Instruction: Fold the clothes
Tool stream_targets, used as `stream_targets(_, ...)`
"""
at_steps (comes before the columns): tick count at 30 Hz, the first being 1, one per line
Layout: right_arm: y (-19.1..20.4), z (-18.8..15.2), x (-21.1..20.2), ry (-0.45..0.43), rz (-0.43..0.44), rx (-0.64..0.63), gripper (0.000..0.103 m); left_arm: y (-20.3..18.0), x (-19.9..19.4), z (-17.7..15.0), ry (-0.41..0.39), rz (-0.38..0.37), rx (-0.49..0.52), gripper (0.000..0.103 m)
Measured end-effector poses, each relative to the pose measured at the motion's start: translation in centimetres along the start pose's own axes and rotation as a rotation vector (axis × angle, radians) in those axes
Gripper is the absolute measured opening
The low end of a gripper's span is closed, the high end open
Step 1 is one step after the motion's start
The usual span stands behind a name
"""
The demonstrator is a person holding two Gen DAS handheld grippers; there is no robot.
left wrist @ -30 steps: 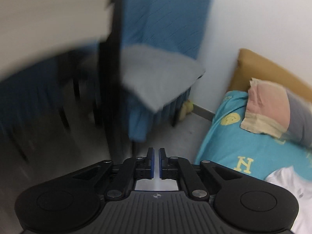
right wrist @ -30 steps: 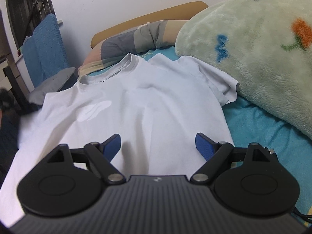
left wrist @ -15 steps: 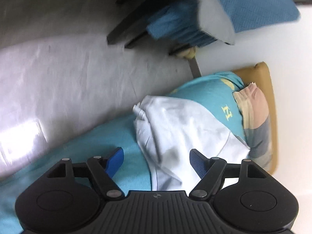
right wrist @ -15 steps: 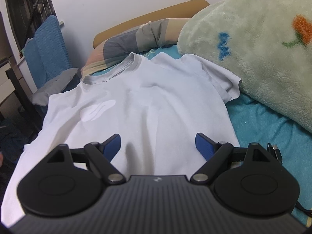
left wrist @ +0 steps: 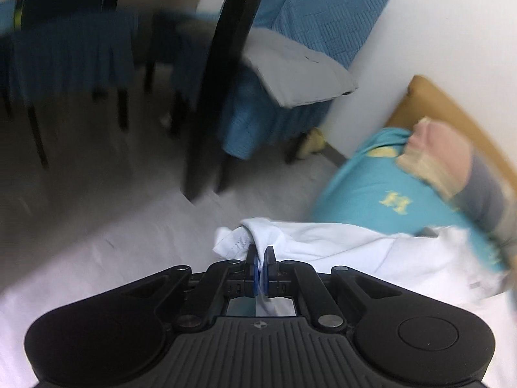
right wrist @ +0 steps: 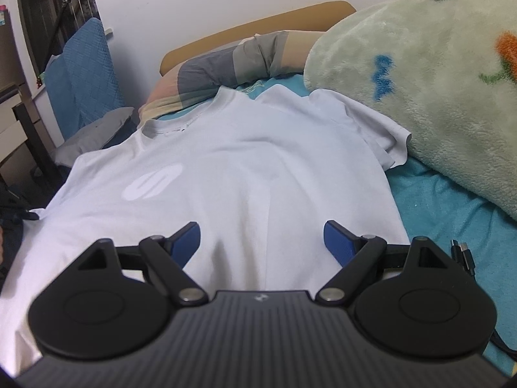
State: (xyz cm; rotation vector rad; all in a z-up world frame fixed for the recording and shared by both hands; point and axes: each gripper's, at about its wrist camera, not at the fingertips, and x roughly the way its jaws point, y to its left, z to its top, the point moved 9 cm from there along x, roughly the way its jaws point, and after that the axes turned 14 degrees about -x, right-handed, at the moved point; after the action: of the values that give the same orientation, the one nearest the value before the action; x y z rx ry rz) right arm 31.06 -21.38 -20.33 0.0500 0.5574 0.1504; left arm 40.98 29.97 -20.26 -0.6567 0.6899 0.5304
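Observation:
A white T-shirt [right wrist: 245, 161] lies spread face up on the teal bedsheet [right wrist: 446, 207], collar toward the pillow. In the left wrist view my left gripper [left wrist: 260, 258] is shut on the shirt's left sleeve [left wrist: 239, 237] at the bed's edge, and the cloth bunches around the fingers. My right gripper [right wrist: 261, 236] is open and empty, low over the shirt's lower middle.
A fluffy green blanket [right wrist: 436, 90] lies right of the shirt, overlapping its right sleeve. A striped pillow [right wrist: 232, 64] and tan headboard [right wrist: 258, 22] are at the far end. A blue-covered chair [left wrist: 290, 64] and dark table legs [left wrist: 213, 97] stand beside the bed. A black cable [right wrist: 465, 255] lies at right.
My left gripper opened, swung down to the shirt's left sleeve at the bed edge and has closed on it. My right gripper stayed open and moved slightly forward over the shirt.

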Motion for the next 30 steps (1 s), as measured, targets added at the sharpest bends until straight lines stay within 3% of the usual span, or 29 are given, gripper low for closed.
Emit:
stream_targets(4,0.0,0.1,0.2,-0.002,0.003,0.003,0.085,-0.3,0.6,-2.0,0.078,0.010,0.082,0.016)
stream_targets(8,0.0,0.3,0.0,-0.012,0.000,0.002,0.085,-1.5,-3.3,-2.7,0.056,-0.010,0.172,0.062)
stream_targets(11,0.1,0.7,-0.5,-0.029,-0.002,-0.010,0.085,-2.9,-8.0,-3.4,0.016,-0.048,0.252,0.075)
stream_targets(15,0.4,1.8,-1.9,-0.073,0.000,-0.027,0.085,-5.8,-15.5,-6.2,-0.001,-0.129,0.304,0.081)
stream_targets(22,0.8,2.9,-5.1,-0.124,0.012,-0.067,0.085,-9.5,-26.8,-14.5,-0.042,-0.306,0.381,0.092)
stream_targets(26,0.7,3.1,-7.2,-0.138,0.011,-0.086,0.085,-9.7,-29.6,-19.1,-0.015,-0.361,0.428,0.092)
stream_targets(30,0.0,3.3,-9.1,-0.144,0.005,-0.053,0.085,-9.4,-30.7,-21.1,-0.018,-0.361,0.475,0.094)
